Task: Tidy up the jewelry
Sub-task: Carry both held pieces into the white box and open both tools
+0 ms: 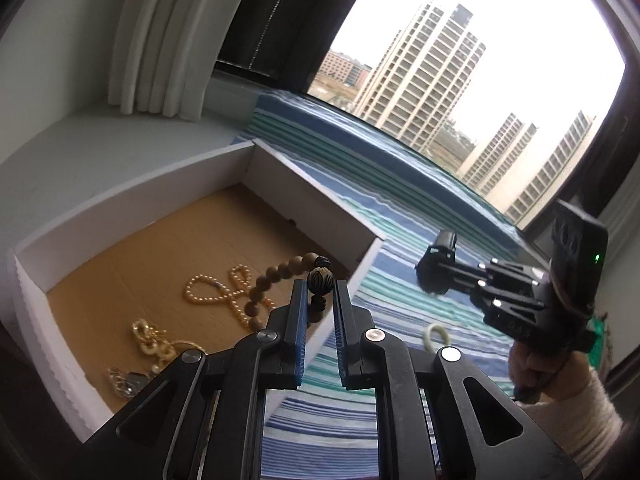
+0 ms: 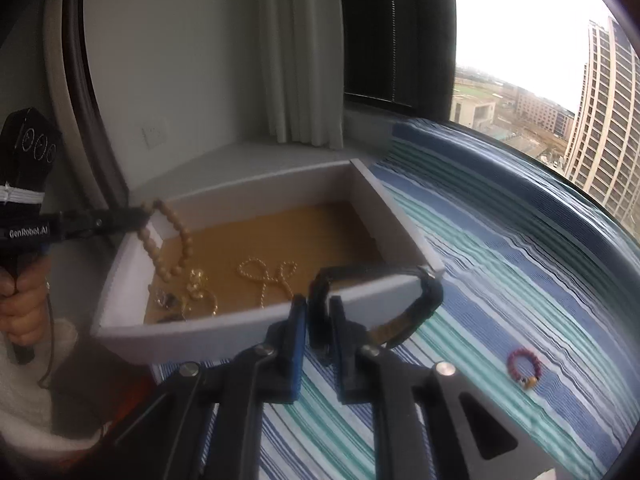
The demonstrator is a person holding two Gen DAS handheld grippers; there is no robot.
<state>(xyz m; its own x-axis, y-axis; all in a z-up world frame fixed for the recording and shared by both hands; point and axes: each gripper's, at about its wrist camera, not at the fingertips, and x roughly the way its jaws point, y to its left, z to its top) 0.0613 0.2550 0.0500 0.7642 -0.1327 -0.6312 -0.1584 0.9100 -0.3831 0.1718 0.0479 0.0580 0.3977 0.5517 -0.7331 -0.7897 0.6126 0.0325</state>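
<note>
**Both grippers clamped on jewelry, box just ahead**

Left gripper (image 1: pixel 320 296): jaws nearly together, clamped on a wooden bead bracelet (image 1: pixel 276 284). The big carved bead sits right between the fingertips; the rest of the loop hangs off to the left of the tips, over the box (image 2: pixel 256 334). In the right wrist view the same bracelet (image 2: pixel 168 236) dangles from the left gripper (image 2: pixel 146 212) above the box's near-left corner.

Right gripper (image 2: pixel 318 312): jaws close together, pinching one end of a black strap (image 2: pixel 420 300), looks like a watch band. The strap loops up and out to the right of the tips, in front of the box's near wall. Can't tell if it touches the wall. From the left wrist view the right gripper (image 1: pixel 430 270) sits off to the right, above the striped cloth (image 1: pixel 400 216), with the strap's dark block at its tips.

Inside the box, ahead of and below the left fingertips: a pearl necklace (image 1: pixel 224 292) on the brown floor, a gold chain (image 1: pixel 154 340) nearer the left wall.

On the cloth: a pale ring (image 1: pixel 436 334) just right of the left gripper's fingers; a dark red bead bracelet (image 2: pixel 524 366) right of the right gripper, well apart from the box.

A hand (image 2: pixel 22 312) grips the left handle.
</note>
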